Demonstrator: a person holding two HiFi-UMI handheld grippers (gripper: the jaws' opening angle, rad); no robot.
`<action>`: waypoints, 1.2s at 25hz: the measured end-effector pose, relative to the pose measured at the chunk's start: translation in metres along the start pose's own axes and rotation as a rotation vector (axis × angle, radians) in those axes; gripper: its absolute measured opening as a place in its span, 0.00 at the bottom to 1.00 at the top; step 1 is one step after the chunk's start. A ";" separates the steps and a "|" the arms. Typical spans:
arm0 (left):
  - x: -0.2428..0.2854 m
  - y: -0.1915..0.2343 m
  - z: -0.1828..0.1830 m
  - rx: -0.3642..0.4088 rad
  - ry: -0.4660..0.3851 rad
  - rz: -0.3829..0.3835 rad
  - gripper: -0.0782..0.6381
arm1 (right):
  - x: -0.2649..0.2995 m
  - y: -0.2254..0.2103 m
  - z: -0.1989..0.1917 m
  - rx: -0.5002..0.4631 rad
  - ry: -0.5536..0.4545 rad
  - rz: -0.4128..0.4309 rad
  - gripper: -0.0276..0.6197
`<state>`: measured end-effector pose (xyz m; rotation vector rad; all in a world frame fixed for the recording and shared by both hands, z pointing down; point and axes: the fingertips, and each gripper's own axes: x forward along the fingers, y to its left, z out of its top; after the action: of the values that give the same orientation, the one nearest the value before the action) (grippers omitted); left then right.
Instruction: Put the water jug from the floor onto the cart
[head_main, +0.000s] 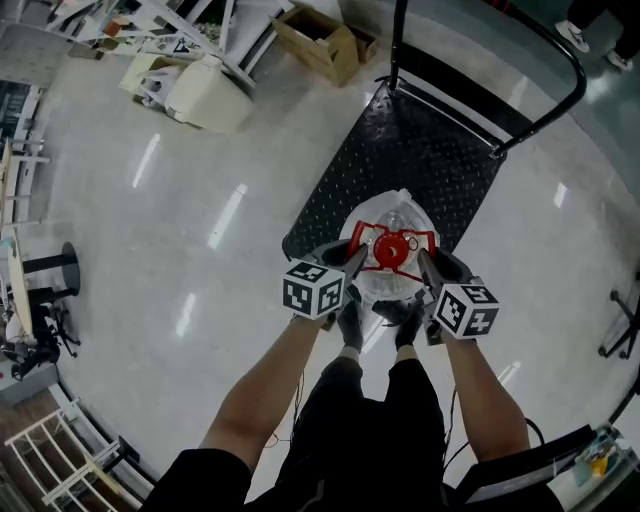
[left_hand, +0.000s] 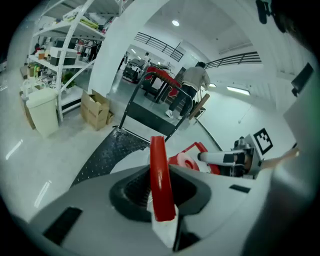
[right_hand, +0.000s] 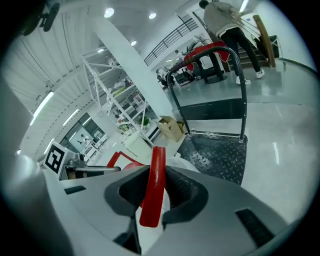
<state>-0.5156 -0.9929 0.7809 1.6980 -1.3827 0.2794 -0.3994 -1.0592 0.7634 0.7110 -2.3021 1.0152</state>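
Observation:
The clear water jug with a red cap and red carrying handle is over the near end of the cart's black checker-plate deck. I cannot tell whether its base touches the deck. My left gripper is shut on the left side of the red handle. My right gripper is shut on the right side of the handle. Each gripper view shows the other gripper, the right gripper and the left gripper, across the cap. The cart's black push bar stands at the far end.
Cardboard boxes and a white bin lie on the glossy floor beyond the cart's left side. A black stand is at the left wall, white shelving behind. A person stands far off past the cart.

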 end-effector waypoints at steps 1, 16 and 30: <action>0.002 0.004 -0.001 0.002 0.006 -0.006 0.20 | 0.003 -0.003 0.002 0.002 0.001 -0.004 0.18; -0.016 0.020 -0.018 0.111 0.085 0.078 0.34 | -0.006 -0.012 -0.005 -0.092 0.098 -0.046 0.26; -0.179 -0.078 0.141 0.258 -0.393 0.045 0.34 | -0.136 0.095 0.151 -0.300 -0.217 0.007 0.26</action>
<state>-0.5586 -0.9810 0.5446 2.0131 -1.7317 0.1582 -0.3987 -1.0867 0.5401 0.7164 -2.5701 0.5978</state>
